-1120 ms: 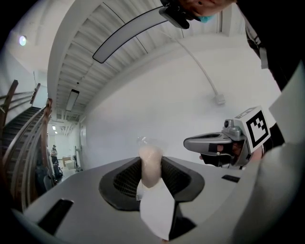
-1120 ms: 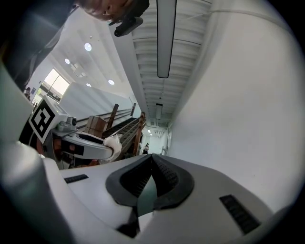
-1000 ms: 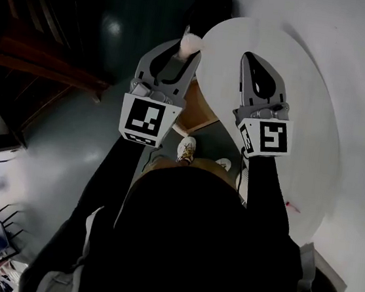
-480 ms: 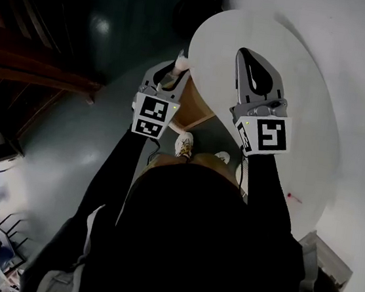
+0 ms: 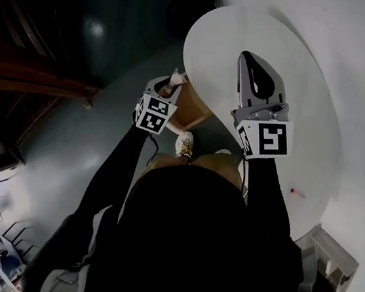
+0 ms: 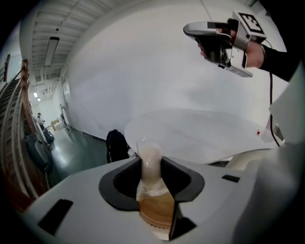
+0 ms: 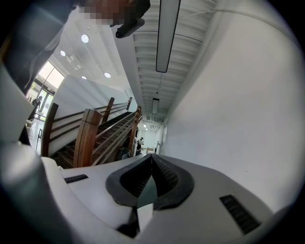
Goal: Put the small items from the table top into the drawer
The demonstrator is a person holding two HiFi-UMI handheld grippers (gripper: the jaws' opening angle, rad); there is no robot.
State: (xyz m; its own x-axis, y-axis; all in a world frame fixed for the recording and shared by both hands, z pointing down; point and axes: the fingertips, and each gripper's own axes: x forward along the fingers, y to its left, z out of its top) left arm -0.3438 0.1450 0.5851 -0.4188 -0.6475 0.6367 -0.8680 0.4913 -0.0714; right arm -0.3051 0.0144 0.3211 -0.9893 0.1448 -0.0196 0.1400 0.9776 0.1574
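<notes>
My left gripper (image 5: 171, 81) hangs low beside the white table top's (image 5: 305, 111) left edge, over the open wooden drawer (image 5: 191, 107). It is shut on a small pale, translucent item (image 6: 149, 156) that sticks up between the jaws, with the drawer's wood (image 6: 157, 212) showing behind it. My right gripper (image 5: 247, 57) is held level above the table top, shut, with nothing between its fingertips (image 7: 152, 157). From the left gripper view it shows at the upper right (image 6: 188, 30). A small red item (image 5: 297, 192) lies on the table near the front right.
A black backpack (image 6: 116, 145) stands on the dark floor beyond the table. A wooden staircase (image 7: 90, 133) rises on the left. A white wall (image 7: 238, 105) lies ahead of the right gripper. A pale slatted object (image 5: 327, 259) stands at the table's near right.
My left gripper has sunk from table height down beside the table edge toward the drawer, still holding the pale item. The right gripper has stayed put.
</notes>
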